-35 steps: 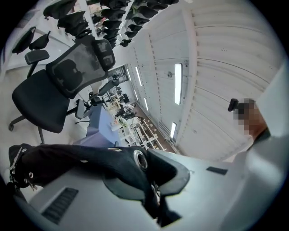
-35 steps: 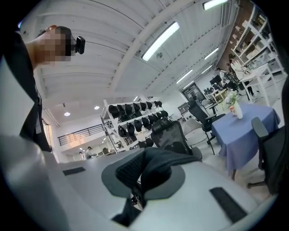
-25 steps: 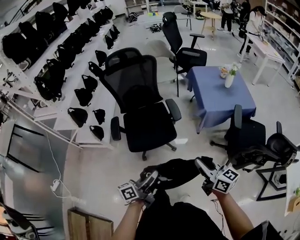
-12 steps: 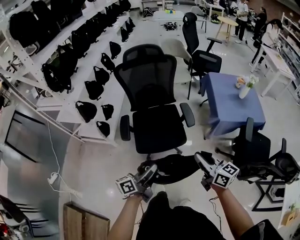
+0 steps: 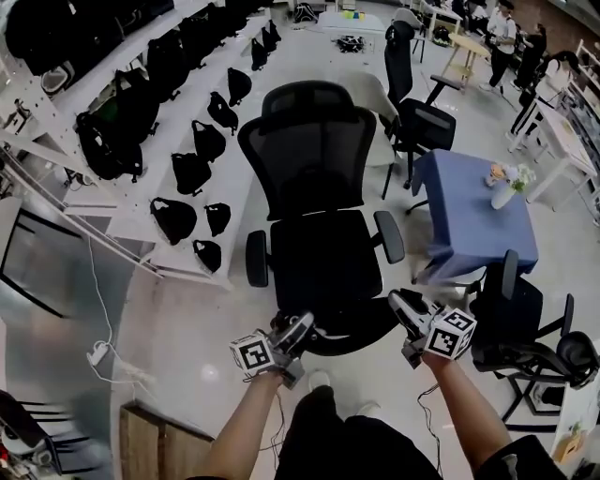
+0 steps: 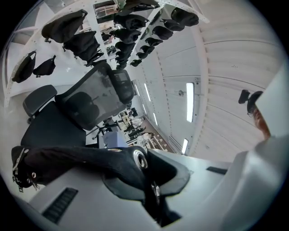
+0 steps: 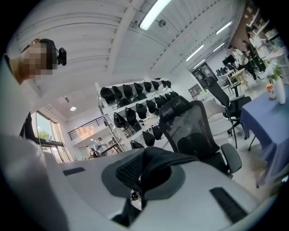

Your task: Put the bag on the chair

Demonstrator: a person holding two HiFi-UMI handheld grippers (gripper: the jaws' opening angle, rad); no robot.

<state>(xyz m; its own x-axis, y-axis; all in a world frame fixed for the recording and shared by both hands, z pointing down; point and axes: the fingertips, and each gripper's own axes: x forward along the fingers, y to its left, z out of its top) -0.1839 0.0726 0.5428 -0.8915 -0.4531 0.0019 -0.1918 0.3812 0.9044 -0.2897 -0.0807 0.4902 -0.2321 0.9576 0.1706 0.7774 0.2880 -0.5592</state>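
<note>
Okay, carry step, nearly at the drop. Left side first: white shelf rack (image 5: 131,239) along the wall, loaded with black shelf bags (image 5: 191,172), glossy pale floor (image 5: 183,314) in front of it. Left gripper (image 5: 298,328) has its jaws pinched together on one end of the bag (image 5: 349,330). Its own view shows black fabric and a metal eyelet squeezed right at the tips. The bag is black and soft, slung between both grippers and hanging at the front edge of the chair (image 5: 323,253) seat. I can't tell if it touches the seat; I'd say not. The chair is a black mesh office chair, armrests either side, seat bare. Right gripper (image 5: 405,309) is likewise clamped on the other end, with black mesh fabric bunched between the jaws in its view.

My read: the bag is held up at the chair, not yet set down. The next move calls for both grippers going forward over the seat centre, lowering until the bag rests, then opening both jaws together. A soft bag will sag, and an office chair likely rolls if nudged.

Right of that is a counter (image 5: 478,220) under a blue cloth, with a vase (image 5: 504,195) near its right edge and more black chairs (image 5: 511,314) beside it. People (image 5: 502,23) stand far back in a big open room.
</note>
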